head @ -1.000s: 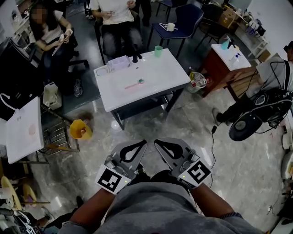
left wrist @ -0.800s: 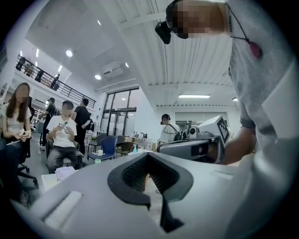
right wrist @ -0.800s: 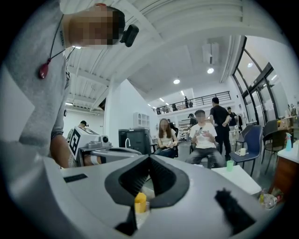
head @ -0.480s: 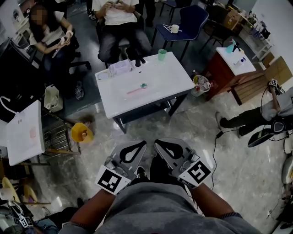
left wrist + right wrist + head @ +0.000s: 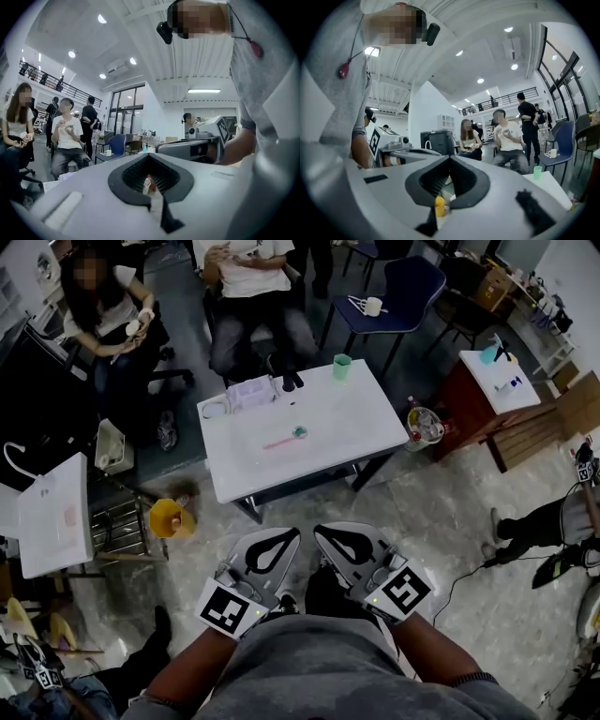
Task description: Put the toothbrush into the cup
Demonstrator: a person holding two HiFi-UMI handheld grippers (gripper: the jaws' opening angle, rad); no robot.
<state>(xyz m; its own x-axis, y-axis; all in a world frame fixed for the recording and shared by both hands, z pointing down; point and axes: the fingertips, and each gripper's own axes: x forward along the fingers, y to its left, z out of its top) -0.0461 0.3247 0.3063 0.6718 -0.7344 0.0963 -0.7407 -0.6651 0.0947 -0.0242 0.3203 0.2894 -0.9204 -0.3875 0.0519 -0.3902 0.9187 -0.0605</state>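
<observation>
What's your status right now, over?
Left gripper and right gripper shut, empty, close to body. Toothbrush lying on white table, green cup at far edge. Nothing between them.

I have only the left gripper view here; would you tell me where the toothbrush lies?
Observer: The head view shows the toothbrush lying flat near the middle of the white table.
Operator: Thank you. Where is the cup?
Observer: The green cup stands upright near the table's far edge, apart from the toothbrush.
Operator: Is the right gripper holding anything?
Observer: No, the right gripper has its jaws together and empty, over the floor short of the table.
</observation>
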